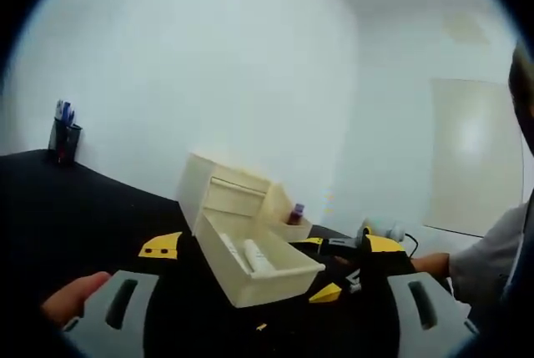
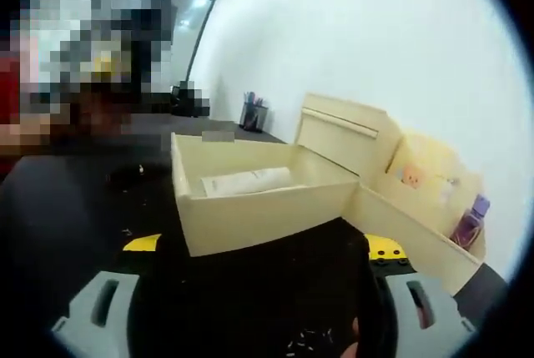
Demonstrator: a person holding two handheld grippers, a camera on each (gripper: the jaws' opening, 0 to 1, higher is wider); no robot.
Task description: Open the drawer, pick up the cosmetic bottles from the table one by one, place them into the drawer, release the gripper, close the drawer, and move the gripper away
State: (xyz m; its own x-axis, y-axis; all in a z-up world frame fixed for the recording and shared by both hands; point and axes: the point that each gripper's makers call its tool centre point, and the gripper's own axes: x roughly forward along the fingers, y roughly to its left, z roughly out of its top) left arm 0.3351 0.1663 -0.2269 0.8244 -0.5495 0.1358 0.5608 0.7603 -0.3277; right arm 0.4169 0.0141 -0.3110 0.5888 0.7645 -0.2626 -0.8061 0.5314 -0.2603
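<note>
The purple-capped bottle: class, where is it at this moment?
The purple-capped bottle stands in the open side tray fixed beside the cream drawer unit, on the far side from the pulled-out drawer holding white tubes.

Black table (image 1: pixel 50 208) w/ drawer unit (image 1: pixel 242 208) (pen cup (image 1: pixel 63 139) too).

Cream drawer (image 1: pixel 265 279) pulled open, white bottles (image 1: pixel 257 255) lying inside.

No lettering, label or number is legible on anything in either gripper view.
</note>
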